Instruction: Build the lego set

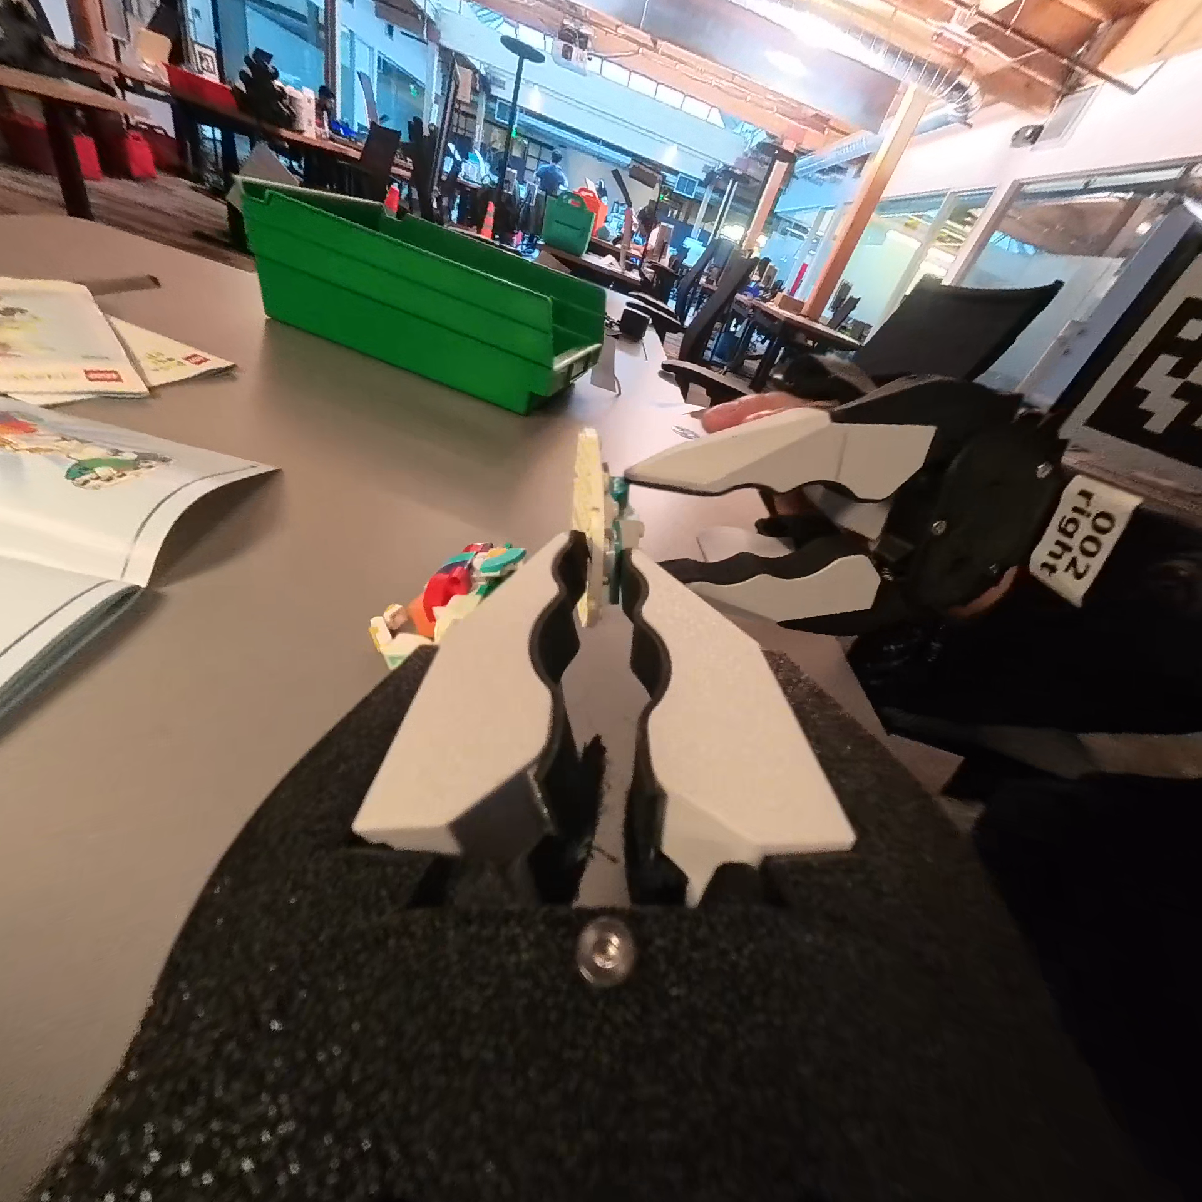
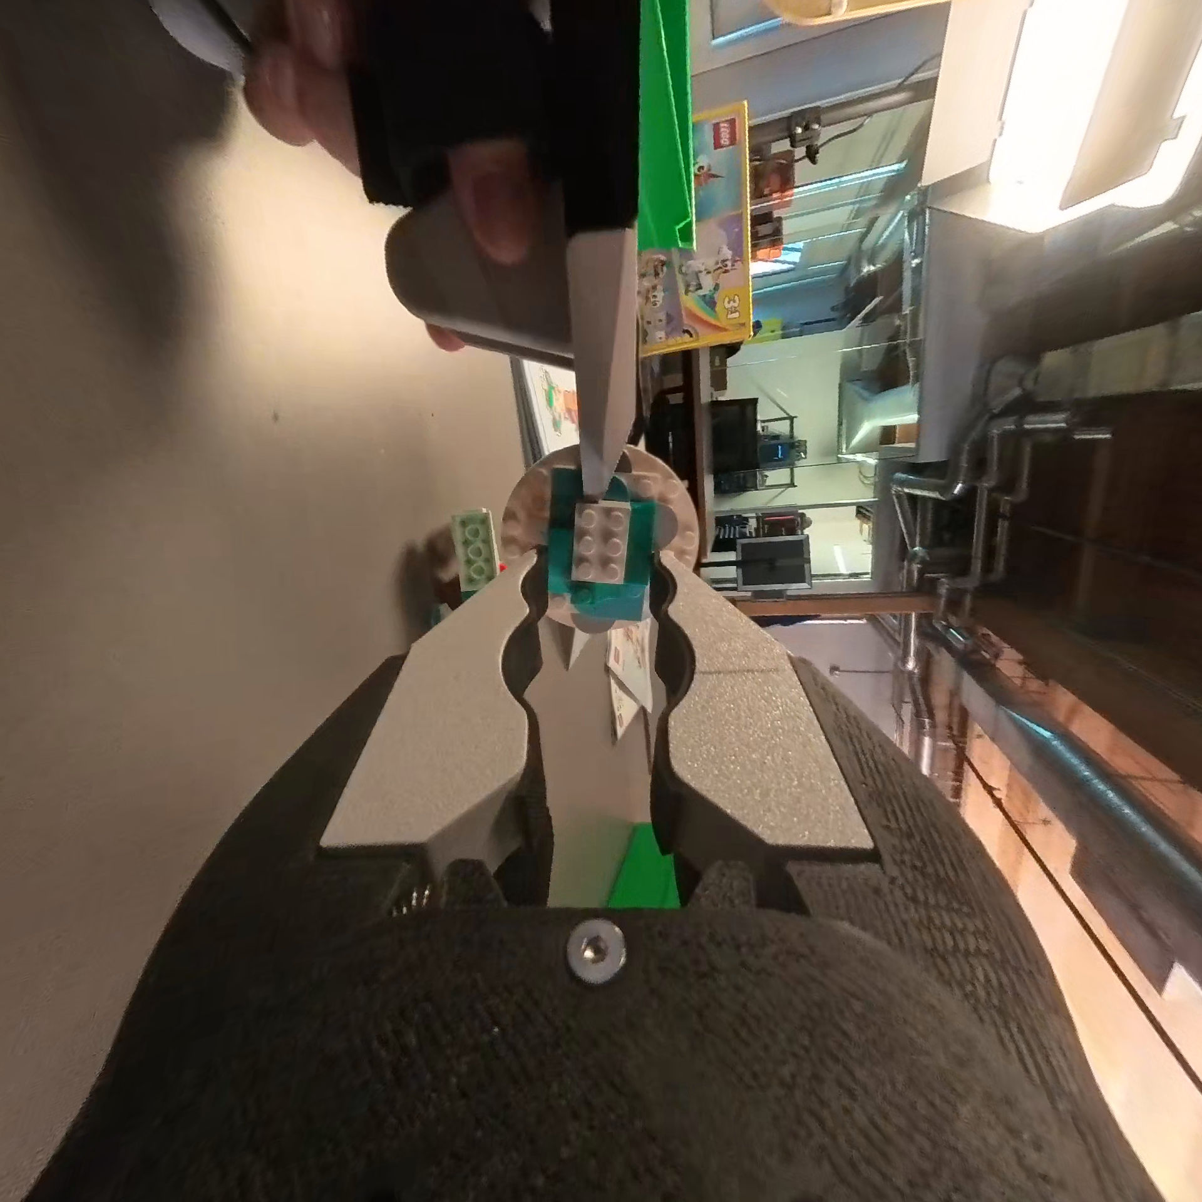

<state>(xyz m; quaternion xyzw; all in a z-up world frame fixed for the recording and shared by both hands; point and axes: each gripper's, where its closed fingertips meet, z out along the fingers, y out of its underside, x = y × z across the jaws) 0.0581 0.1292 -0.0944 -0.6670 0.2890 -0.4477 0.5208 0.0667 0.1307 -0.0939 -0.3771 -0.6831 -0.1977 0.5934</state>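
My left gripper [image 1: 601, 553] is shut on the edge of a round cream plate [image 1: 588, 475] and holds it upright above the table. Teal bricks [image 1: 624, 540] sit on the plate's face. My right gripper [image 1: 654, 520] reaches in from the right. In the right wrist view the right gripper [image 2: 595, 566] is shut across the teal bricks [image 2: 611, 601], one pad against each side. A grey six-stud brick [image 2: 601, 543] sits on top of the teal ones, with the round plate [image 2: 527, 514] behind. A left gripper finger [image 2: 601, 390] reaches to the top of the bricks.
A small multicoloured brick model [image 1: 455, 592] lies on the grey table [image 1: 325, 455] just left of my left gripper. A green bin [image 1: 416, 312] stands farther back. Open booklets [image 1: 78, 520] lie at the left. A toy box [image 2: 709, 247] stands beyond the bin. My two grippers' fingertips are within a few centimetres of each other.
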